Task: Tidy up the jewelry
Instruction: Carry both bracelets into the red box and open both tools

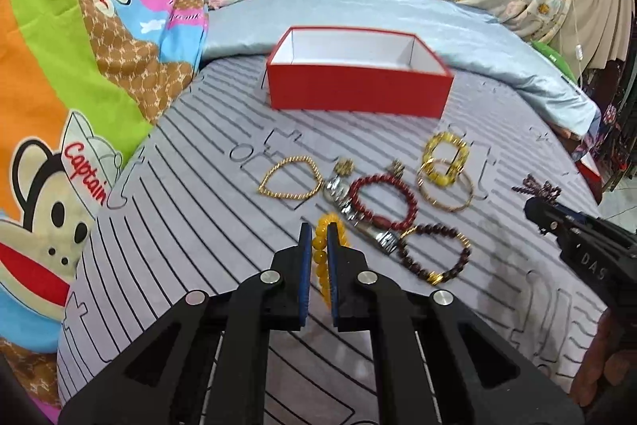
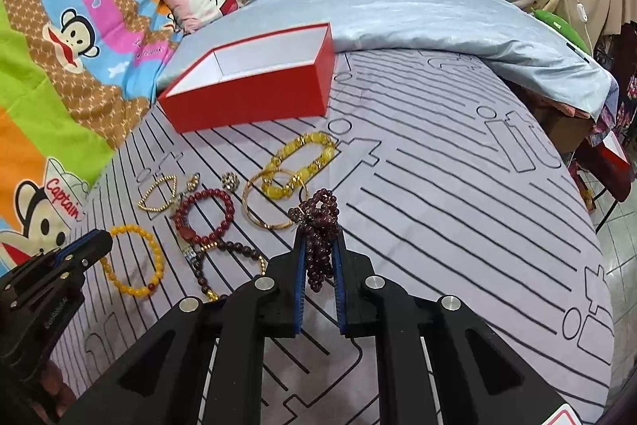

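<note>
Left gripper (image 1: 321, 232): our jaws pinch the yellow beads (image 1: 323, 257), low middle.
Right gripper (image 2: 318, 245): our jaws squeeze the purple beads (image 2: 318, 226).
Red box (image 1: 358, 92): top middle, on the bed (image 1: 199, 194).

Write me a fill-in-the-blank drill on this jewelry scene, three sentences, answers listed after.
1. The left gripper is shut on a bracelet of ____ beads.
2. The right gripper holds a bunched strand of dark ____ beads.
3. The open box on the bed is ____ outside and white inside.

Missing words: yellow; purple; red
</note>
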Available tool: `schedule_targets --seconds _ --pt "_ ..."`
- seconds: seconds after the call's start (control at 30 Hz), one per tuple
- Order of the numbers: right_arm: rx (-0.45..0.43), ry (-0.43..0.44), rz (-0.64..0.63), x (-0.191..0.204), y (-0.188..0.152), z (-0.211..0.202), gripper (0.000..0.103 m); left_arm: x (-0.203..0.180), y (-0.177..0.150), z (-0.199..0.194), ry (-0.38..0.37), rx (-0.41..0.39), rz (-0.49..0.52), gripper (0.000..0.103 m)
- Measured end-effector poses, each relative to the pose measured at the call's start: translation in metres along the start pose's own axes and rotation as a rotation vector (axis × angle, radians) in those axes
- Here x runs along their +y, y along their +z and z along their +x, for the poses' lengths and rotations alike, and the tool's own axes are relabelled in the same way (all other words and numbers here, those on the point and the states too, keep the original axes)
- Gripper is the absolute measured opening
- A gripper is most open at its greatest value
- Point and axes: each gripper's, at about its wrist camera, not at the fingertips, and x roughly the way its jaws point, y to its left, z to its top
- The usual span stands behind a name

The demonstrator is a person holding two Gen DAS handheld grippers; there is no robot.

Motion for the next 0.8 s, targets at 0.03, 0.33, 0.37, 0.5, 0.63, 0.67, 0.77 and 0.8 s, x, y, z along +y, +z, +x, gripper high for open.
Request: schedule_targets --seconds 0.03,0.33,0.37,0.5,0.63,0.67,0.77,0.8 --pt "-0.005 0.000 -0.001 0.000 0.002 -0.002 0.011 -0.001 0.003 -0.002 -0.002 -0.007 0.001 0.007" --pt "-0.020 0.010 -0.016 0.006 0.012 -0.006 0.011 -0.003 0.025 -0.011 -0.022 -0.048 -0.006 0.007" --pt "-0.022 0.010 -0.021 0.007 0.014 -0.006 0.011 -0.002 0.028 -0.011 -0.025 -0.051 -0.006 0.007" --pt "-0.029 0.014 -0.035 0.011 0.023 -0.006 0.011 -0.001 0.041 -0.010 -0.031 -0.066 -0.005 0.007" --pt "-0.036 0.024 -0.047 0.014 0.039 -0.002 0.011 0.002 0.060 -0.002 -0.031 -0.078 -0.008 0.007" --pt "-0.037 0.034 -0.049 0.014 0.047 0.000 0.011 0.003 0.065 0.000 -0.031 -0.079 -0.009 0.007" --pt "-0.053 0.037 -0.064 0.018 0.066 0.004 0.011 0.009 0.089 0.006 -0.034 -0.094 -0.015 0.007" --pt "-0.057 0.047 -0.065 0.020 0.077 0.006 0.011 0.010 0.094 0.007 -0.033 -0.101 -0.014 0.007"
